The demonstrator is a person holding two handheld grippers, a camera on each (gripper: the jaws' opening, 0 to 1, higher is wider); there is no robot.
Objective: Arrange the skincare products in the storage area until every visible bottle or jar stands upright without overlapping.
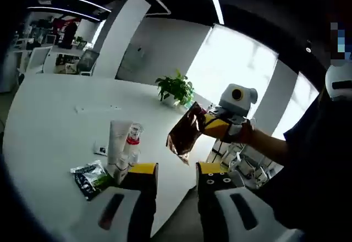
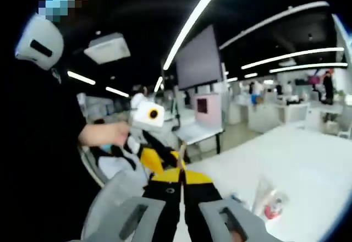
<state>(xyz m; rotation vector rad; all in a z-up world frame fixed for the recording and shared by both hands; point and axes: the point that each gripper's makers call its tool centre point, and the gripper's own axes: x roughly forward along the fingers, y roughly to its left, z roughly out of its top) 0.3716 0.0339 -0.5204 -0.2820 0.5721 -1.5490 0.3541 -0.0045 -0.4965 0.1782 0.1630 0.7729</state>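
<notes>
A shiny brown pouch (image 1: pixel 186 133) hangs in the air past the table edge, and my right gripper (image 1: pixel 213 123) is shut on its upper corner. In the right gripper view, the right gripper (image 2: pixel 180 180) has its jaws pressed together on the pouch's thin edge (image 2: pixel 181 157). My left gripper (image 1: pixel 177 171) is open and holds nothing, just short of the table's near edge. On the table (image 1: pixel 60 121) stand a white tube (image 1: pixel 117 138) and a clear bottle with a red collar (image 1: pixel 132 141) (image 2: pixel 269 201). A black and green sachet (image 1: pixel 90 177) lies flat beside them.
A small flat packet (image 1: pixel 100 149) lies left of the tube. A potted plant (image 1: pixel 176 89) stands at the far edge of the white table. A person's hand (image 2: pixel 105 135) and dark sleeve are close on the left. Desks and chairs fill the room behind.
</notes>
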